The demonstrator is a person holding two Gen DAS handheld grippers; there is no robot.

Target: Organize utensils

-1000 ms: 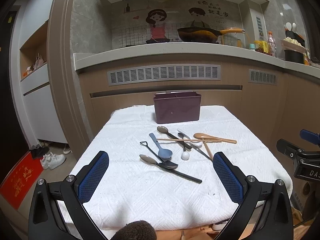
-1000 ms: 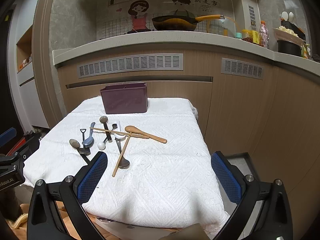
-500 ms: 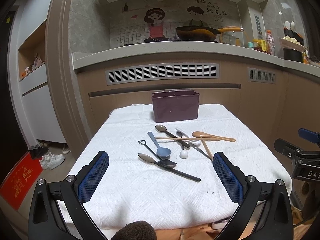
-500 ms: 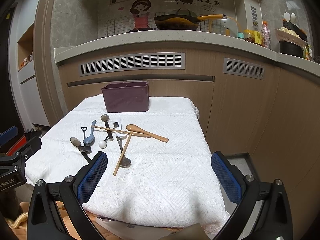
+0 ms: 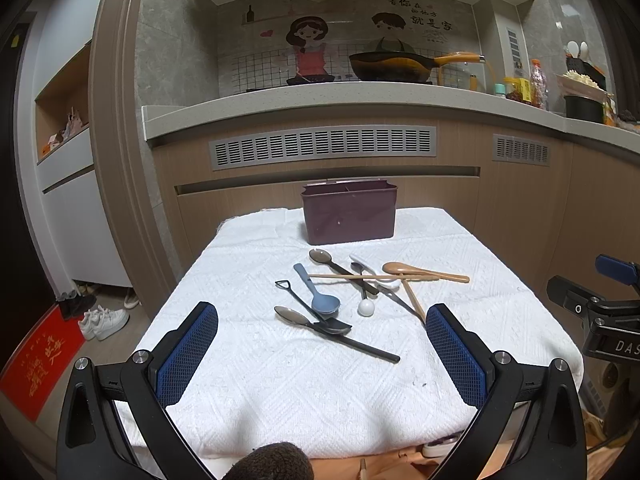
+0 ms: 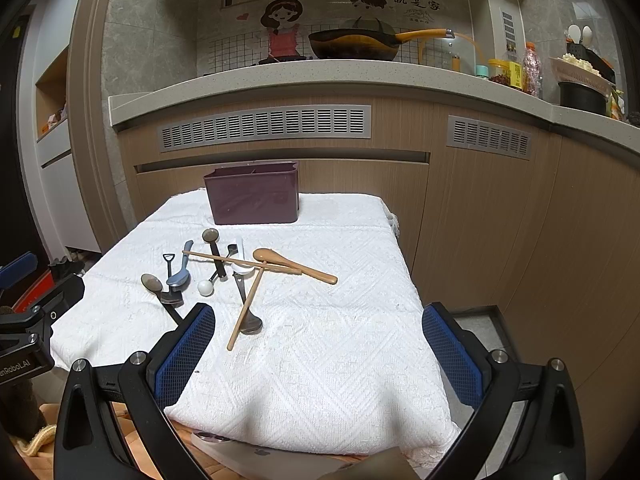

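Observation:
Several utensils lie in a loose pile on a white cloth: a blue spoon (image 5: 320, 298), a wooden spoon (image 5: 424, 273), two chopsticks (image 5: 372, 277), a black shovel-handled spoon (image 5: 316, 312), a grey spoon with a black handle (image 5: 340, 340) and a white-ended spoon (image 5: 366, 306). A dark purple utensil holder (image 5: 349, 212) stands behind them; it also shows in the right wrist view (image 6: 253, 193), with the pile (image 6: 224, 272) to its front. My left gripper (image 5: 320, 356) is open and empty, near the table's front edge. My right gripper (image 6: 318, 354) is open and empty, right of the pile.
The white cloth (image 5: 280, 392) covers a small table in front of a wood-fronted kitchen counter (image 5: 360, 96). The right gripper's body (image 5: 600, 312) shows at the right edge of the left wrist view. Shoes (image 5: 104, 320) and a red mat lie on the floor left.
Both views have shifted slightly; the grippers drifted a little, still open. The utensils have not moved.

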